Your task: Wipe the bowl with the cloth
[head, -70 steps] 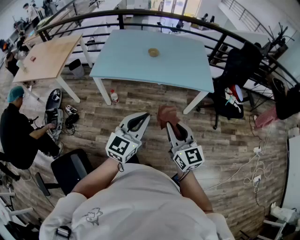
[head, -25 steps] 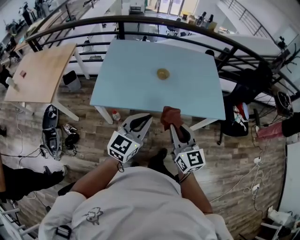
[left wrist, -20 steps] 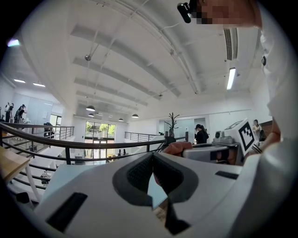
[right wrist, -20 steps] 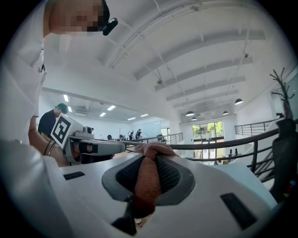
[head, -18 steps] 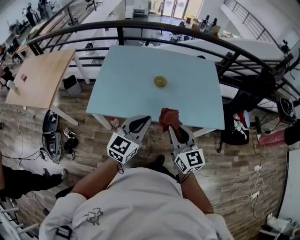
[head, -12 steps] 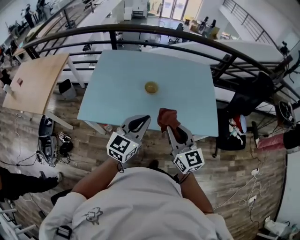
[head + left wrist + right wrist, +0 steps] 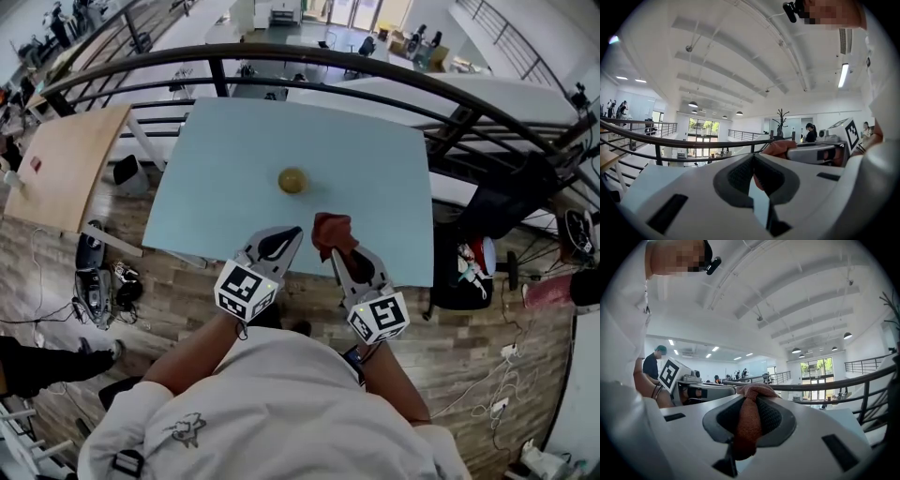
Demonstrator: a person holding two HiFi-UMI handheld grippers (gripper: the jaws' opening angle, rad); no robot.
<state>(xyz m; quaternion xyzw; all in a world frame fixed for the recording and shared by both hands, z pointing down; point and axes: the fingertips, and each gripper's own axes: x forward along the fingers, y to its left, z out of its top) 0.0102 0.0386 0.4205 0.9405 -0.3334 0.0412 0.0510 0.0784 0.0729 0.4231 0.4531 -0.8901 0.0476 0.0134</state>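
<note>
My right gripper pinches the cloth; the bowl lies ahead, slightly left, nearer my closed, empty left gripper.

light blue table stood on wood-plank floor, far edge close to a dark curved railing. bare wooden table stood off to the left. black chair sat by the blue table's right corner. loose cables lay on the floor at right. white beamed ceiling; round lamps were lit. tall windows at the far end gave bright daylight.
</note>
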